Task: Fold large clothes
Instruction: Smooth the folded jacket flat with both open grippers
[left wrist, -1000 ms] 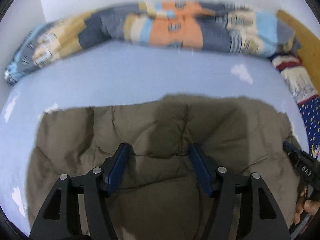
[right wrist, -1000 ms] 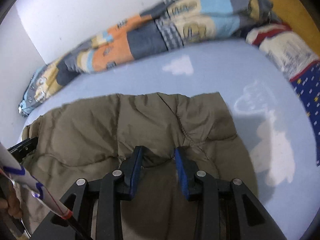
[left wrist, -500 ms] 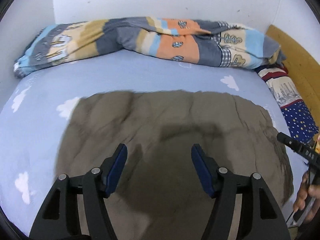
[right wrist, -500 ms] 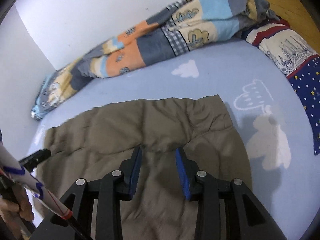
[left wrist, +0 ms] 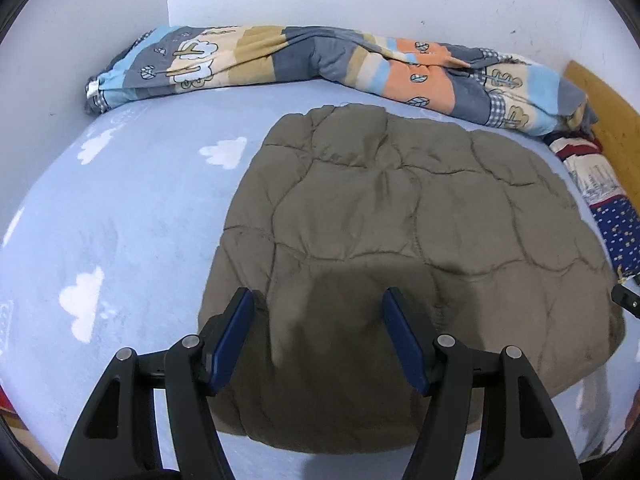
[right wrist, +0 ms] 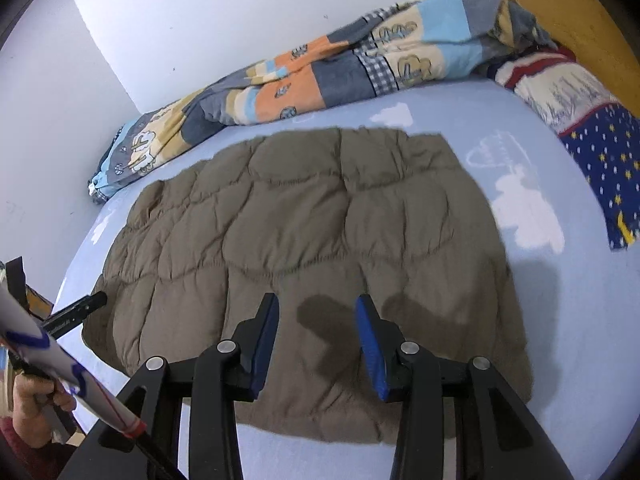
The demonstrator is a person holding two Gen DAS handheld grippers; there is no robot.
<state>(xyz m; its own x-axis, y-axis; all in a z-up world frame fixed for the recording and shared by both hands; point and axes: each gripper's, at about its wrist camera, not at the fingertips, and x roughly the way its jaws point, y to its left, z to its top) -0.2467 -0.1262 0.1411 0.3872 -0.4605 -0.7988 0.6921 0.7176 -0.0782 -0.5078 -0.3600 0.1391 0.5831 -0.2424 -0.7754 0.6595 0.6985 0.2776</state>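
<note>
Left wrist view, left tool (left wrist: 318,320) angled down over quilted coat (left wrist: 400,240), jaws apart

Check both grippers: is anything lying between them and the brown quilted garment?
Nothing visible. The left gripper and right gripper hang open just above the brown quilted garment, which lies bare on the blue sheet.

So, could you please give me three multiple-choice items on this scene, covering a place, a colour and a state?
1. Where does the quilted jacket lie?
A. on the blue sheet
B. on the patchwork blanket
C. on the floor

2. What colour is the jacket?
A. red
B. olive brown
C. white

3. How are the left tongs?
A. shut on the jacket
B. shut, empty
C. open, empty

Answers: 1 A, sheet shows all around it, the blanket lies behind; 2 B, plain in both views; 3 C, the pads stand apart above the fabric.
</note>
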